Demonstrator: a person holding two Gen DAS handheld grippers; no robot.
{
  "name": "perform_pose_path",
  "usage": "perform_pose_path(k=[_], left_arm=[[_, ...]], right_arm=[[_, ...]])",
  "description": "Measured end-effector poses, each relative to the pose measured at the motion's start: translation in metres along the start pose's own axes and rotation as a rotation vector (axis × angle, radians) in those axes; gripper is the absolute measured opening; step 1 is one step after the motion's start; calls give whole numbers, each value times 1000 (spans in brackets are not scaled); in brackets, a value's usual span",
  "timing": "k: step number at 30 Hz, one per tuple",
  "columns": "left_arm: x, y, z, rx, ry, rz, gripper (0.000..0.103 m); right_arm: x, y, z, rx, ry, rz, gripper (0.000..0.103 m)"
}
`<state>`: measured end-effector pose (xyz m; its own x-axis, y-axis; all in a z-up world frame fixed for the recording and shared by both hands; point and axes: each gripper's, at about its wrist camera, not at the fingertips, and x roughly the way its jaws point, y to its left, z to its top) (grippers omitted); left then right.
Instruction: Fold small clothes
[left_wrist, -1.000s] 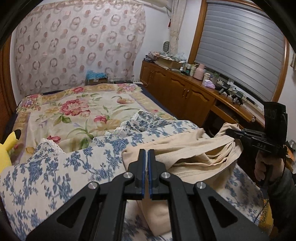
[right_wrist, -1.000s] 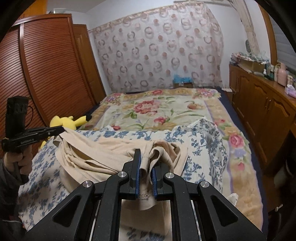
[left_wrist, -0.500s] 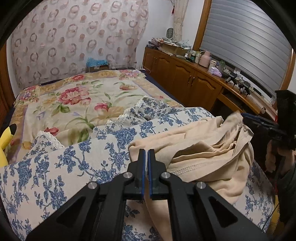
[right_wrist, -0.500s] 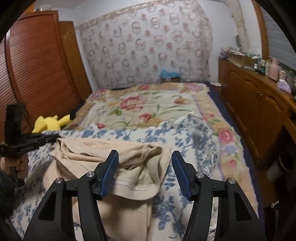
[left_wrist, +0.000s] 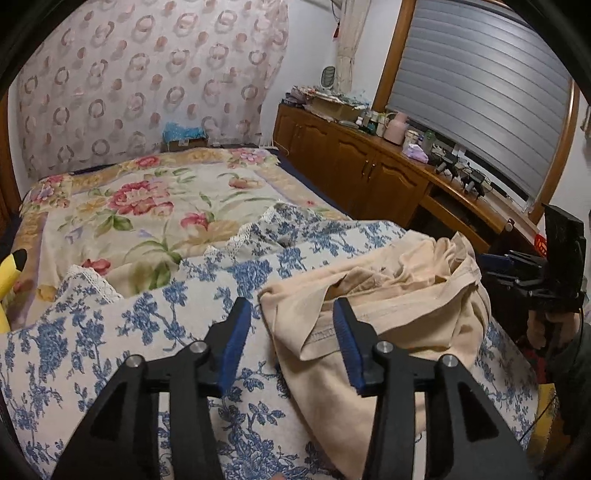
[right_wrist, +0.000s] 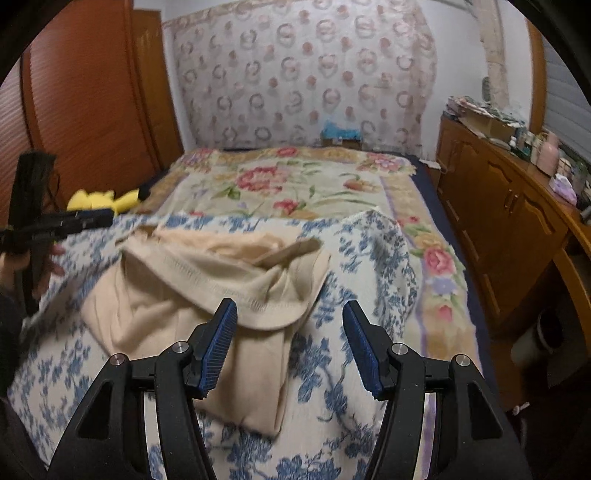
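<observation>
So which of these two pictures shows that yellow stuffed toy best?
The right wrist view: the yellow plush toy lies whole at the bed's left edge, though slightly blurred. The left wrist view catches only a black-tipped yellow sliver at the frame's left border.

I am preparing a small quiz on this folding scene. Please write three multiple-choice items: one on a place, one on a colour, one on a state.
1. Where does the beige garment lie?
A. on the blue-flowered cloth
B. on the wooden cabinet
C. on the floor

2. What colour is the plush toy at the side of the bed?
A. red
B. yellow
C. green

3. How do the jaws of the two grippers stand?
A. both open
B. both clamped on the garment
C. only the right gripper clamped

Key:
1 A, the garment rests crumpled on that cloth.
2 B, it is bright yellow.
3 A, the left gripper and the right gripper show wide gaps; no pad presses the fabric.
</observation>
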<state>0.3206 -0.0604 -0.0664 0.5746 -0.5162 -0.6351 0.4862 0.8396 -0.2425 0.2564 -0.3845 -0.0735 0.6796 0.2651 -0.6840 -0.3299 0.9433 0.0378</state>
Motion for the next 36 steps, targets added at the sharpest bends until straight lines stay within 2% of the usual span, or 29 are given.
perform_pose_path(k=[4, 9, 10, 11, 12, 13, 16, 18, 20, 24, 26, 29, 30, 32, 36], left_arm=[[7, -1, -4, 6, 26, -5, 51], [7, -3, -6, 12, 27, 0, 52], [7, -3, -5, 9, 26, 1, 52], [7, -2, -5, 7, 25, 3, 53], [7, 0, -5, 4, 25, 6, 53], [6, 1, -6, 1, 24, 8, 53], [5, 3, -6, -10, 21, 10, 53], [5, 5, -6, -13, 19, 9, 53], [5, 5, -5, -12, 20, 8, 53], [4, 5, -5, -11, 21, 5, 54], [4, 4, -5, -11, 24, 2, 54], [7, 2, -6, -6, 34, 0, 54], [8, 1, -7, -5, 39, -2, 54], [11, -2, -8, 3, 55, -11, 54], [21, -9, -13, 37, 104, -28, 54]], right_arm=[[23, 13, -4, -71, 63, -16, 61], [40, 4, 18, -45, 26, 18, 60], [42, 2, 22, -45, 20, 27, 51], [46, 0, 29, -42, 14, 58, 36], [46, -1, 33, -38, 5, 89, 26], [48, 0, 38, -36, -4, 122, 9], [50, 2, 54, -37, -33, 159, 4], [51, -2, 63, -14, -58, 147, 3], [55, -10, 69, 32, -57, 83, 3], [70, -35, 71, 150, 8, -61, 3], [73, -39, 69, 157, 18, -91, 7], [70, -47, 67, 149, -2, -167, 8], [68, -53, 67, 170, -4, -160, 10], [64, -59, 65, 190, -16, -153, 21], [56, -54, 61, 165, -25, -143, 23]])
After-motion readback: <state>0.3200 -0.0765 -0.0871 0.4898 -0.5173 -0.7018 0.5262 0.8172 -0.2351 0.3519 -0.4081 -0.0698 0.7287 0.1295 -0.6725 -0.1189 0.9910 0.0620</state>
